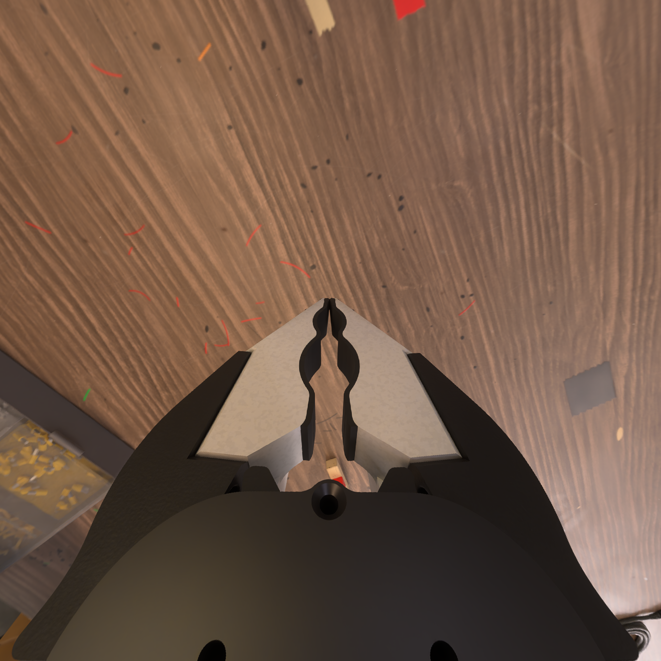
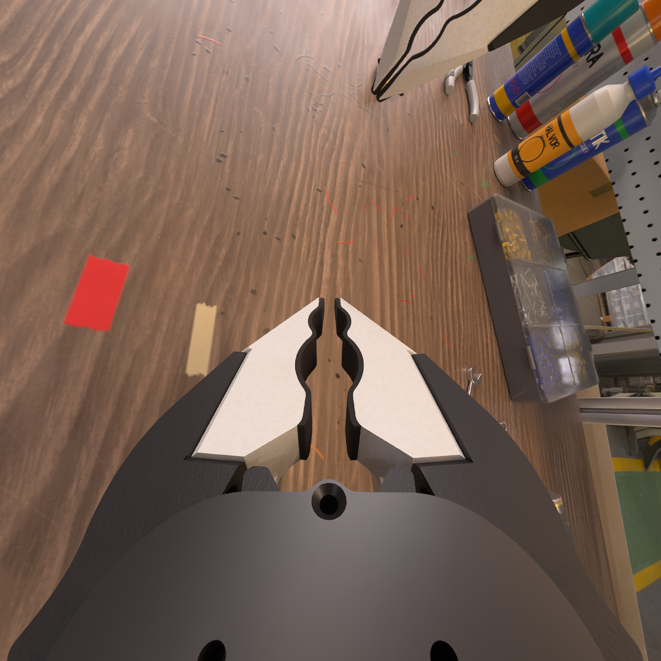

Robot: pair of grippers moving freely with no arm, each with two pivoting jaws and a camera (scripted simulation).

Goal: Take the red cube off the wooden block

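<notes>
In the left wrist view a small pale wooden block (image 1: 331, 464) and a red cube (image 1: 338, 481) show only as slivers low between my left fingers, close under the gripper body. They touch, but I cannot tell how they are stacked. My left gripper (image 1: 329, 302) is shut and empty, its tips close to the wooden table (image 1: 429, 179). It also shows in the right wrist view (image 2: 379, 93), tips down on the table. My right gripper (image 2: 328, 302) holds nothing, its jaws a narrow gap apart. Neither the cube nor the block shows in the right wrist view.
Flat red tape (image 2: 96, 293), tan tape (image 2: 201, 339) and a grey patch (image 1: 590, 388) lie on the table. A clear-lidded parts box (image 2: 536, 304), spray cans (image 2: 558, 71), a glue bottle (image 2: 572, 132), pliers (image 2: 470, 93), a small wrench (image 2: 474, 379) and a pegboard (image 2: 640, 200) line the right edge.
</notes>
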